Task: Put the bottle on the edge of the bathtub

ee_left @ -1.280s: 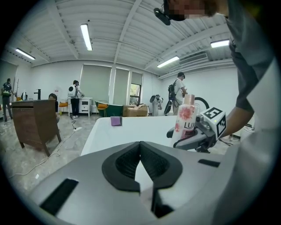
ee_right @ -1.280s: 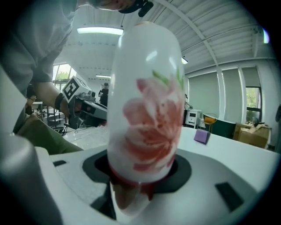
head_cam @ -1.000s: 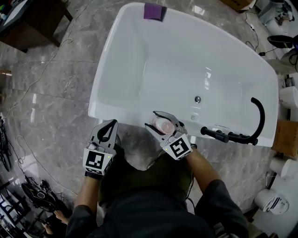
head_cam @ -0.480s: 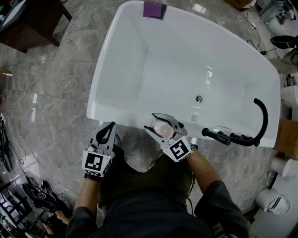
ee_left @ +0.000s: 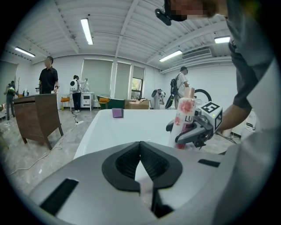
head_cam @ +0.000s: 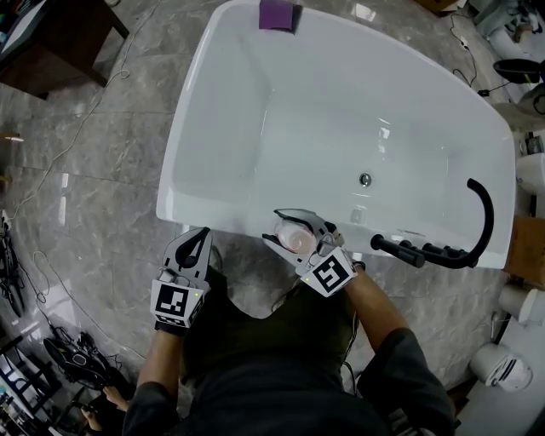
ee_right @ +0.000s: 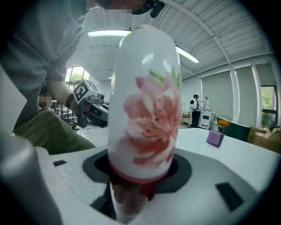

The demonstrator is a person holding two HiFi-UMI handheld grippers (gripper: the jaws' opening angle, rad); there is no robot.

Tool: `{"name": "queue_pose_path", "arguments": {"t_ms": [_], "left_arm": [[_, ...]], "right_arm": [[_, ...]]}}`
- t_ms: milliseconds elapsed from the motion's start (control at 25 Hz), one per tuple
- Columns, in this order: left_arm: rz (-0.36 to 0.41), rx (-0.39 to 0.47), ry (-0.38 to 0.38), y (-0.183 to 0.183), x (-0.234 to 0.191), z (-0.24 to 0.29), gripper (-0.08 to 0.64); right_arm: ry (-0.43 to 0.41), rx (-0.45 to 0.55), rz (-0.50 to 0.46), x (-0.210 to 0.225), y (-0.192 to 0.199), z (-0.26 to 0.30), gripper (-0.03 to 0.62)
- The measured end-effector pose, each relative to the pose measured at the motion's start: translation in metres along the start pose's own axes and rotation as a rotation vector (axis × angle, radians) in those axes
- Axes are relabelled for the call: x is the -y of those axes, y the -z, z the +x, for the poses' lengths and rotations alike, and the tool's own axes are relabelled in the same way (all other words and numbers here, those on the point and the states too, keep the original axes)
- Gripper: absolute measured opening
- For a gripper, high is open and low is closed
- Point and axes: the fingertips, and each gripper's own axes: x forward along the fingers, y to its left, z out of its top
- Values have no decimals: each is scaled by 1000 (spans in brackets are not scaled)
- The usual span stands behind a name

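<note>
My right gripper (head_cam: 273,226) is shut on a white bottle (head_cam: 295,234) printed with a pink flower and a red band. It holds the bottle upright at the near rim of the white bathtub (head_cam: 204,213). In the right gripper view the bottle (ee_right: 145,110) fills the middle, with the jaws pressed around its lower part. The left gripper view shows the bottle (ee_left: 184,116) standing at the rim in the right gripper (ee_left: 189,134). My left gripper (head_cam: 202,232) is shut and empty, over the floor just left of the tub's near corner.
A purple block (head_cam: 276,14) lies on the tub's far rim. A black curved faucet with handles (head_cam: 443,249) sits on the right end, and a drain (head_cam: 364,180) is in the basin. A dark wooden desk (head_cam: 51,38) and floor cables (head_cam: 77,353) lie left. People stand far off.
Almost nothing: the right gripper keeps the bottle at the near rim, the left stays shut beside the tub. The view has shifted slightly.
</note>
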Motion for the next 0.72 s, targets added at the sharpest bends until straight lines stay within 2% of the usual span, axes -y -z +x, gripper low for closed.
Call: {"name": "queue_pose_path", "arguments": {"t_ms": [200,400,720], "left_arm": [[-3,-9,-5,2,-1,-1,2],[-10,-13,-3,-10,1,-8,2],[-3,-14,34,-55,14,-21,2]], "right_arm": [[3,-11,-4,1,1,0,244],[31,-36,7,3,-5,-13,267],[145,-60,82,10,-32,-56,272]]}}
